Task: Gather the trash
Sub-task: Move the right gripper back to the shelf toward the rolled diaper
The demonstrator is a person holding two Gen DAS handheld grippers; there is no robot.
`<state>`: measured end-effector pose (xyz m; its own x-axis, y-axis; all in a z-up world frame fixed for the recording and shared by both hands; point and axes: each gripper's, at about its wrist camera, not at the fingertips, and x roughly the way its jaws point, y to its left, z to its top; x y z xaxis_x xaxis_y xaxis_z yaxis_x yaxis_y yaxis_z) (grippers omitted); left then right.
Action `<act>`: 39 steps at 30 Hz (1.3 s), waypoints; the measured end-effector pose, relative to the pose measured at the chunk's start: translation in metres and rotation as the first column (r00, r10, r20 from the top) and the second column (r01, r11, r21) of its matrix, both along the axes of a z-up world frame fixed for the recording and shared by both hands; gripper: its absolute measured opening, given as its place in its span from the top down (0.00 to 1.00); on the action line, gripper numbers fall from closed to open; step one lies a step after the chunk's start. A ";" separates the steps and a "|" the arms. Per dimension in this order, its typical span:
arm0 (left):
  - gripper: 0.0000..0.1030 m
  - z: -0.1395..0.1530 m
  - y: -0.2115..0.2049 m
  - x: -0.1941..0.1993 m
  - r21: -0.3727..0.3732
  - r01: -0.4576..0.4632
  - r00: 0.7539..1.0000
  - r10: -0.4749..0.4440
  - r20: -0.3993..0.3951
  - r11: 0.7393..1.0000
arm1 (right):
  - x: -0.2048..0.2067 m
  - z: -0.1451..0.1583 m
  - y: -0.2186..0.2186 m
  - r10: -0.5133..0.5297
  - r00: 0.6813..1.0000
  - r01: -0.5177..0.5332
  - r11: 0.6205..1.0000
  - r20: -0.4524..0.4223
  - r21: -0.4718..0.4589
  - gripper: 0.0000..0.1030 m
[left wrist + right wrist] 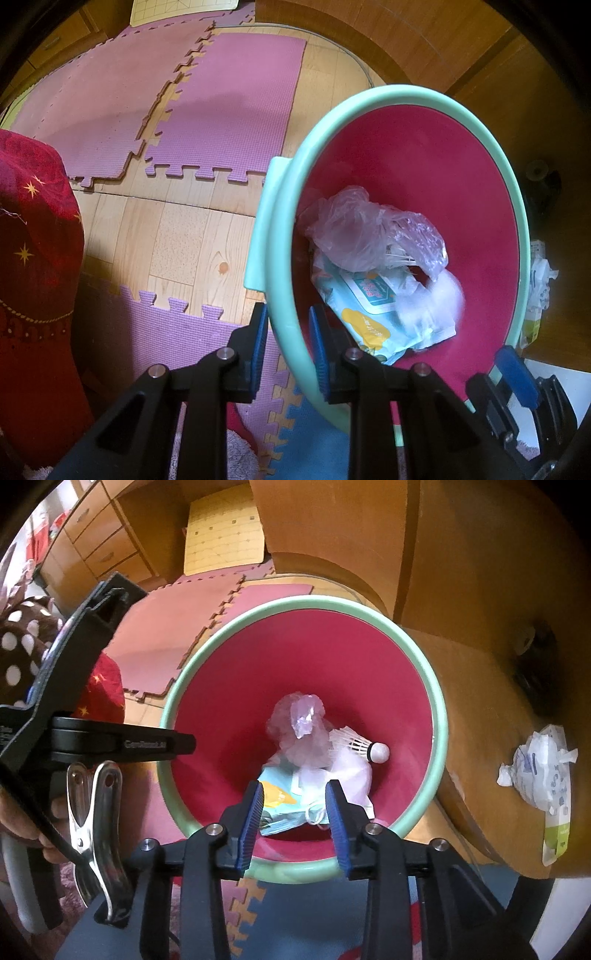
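A waste bin with a red inside and a mint-green rim (406, 92) (295, 602) stands tilted on the floor. My left gripper (288, 314) is shut on its near rim, one blue pad inside and one outside. Inside lie a clear plastic bag (354, 229) (299, 723), a light-blue wipes pack (373, 310) (280, 797), a white shuttlecock (362, 746) and white tissue (354, 771). My right gripper (295, 786) hangs open just over the bin's mouth with nothing pressed between its pads; its blue pad (517, 373) shows at the lower right of the left wrist view. A crumpled white wrapper (543, 771) (539, 280) lies on the wooden surface to the right.
Pink foam puzzle mats (229, 110) cover part of the wood floor (177, 240). A red cloth with gold stars (33, 229) hangs at the left. A wooden cabinet (480, 590) rises behind and right of the bin. A hand (26, 819) holds the left tool, which carries a metal clip (96, 812).
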<state>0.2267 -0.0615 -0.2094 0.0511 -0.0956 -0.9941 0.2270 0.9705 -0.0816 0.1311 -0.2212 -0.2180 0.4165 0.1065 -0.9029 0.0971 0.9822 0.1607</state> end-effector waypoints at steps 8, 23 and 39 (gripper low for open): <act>0.77 0.000 0.000 0.000 0.000 0.000 1.000 0.000 0.000 1.000 | -0.005 0.015 0.007 0.028 0.999 -0.029 1.000 0.030 0.009 0.62; 0.77 0.001 0.001 0.001 -0.002 -0.001 1.000 0.001 -0.002 1.000 | -0.016 0.055 0.013 0.039 0.992 -0.042 0.999 0.116 0.022 0.62; 0.77 0.001 0.001 0.001 -0.001 -0.001 1.000 0.001 -0.003 1.000 | -0.029 0.106 0.004 -0.010 0.972 -0.001 0.999 0.235 0.046 0.62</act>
<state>0.2281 -0.0609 -0.2084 0.0486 -0.0967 -0.9941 0.2260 0.9705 -0.0834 0.1024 -0.2173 -0.1115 0.6171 0.1432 -0.7737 0.0554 0.9729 0.2244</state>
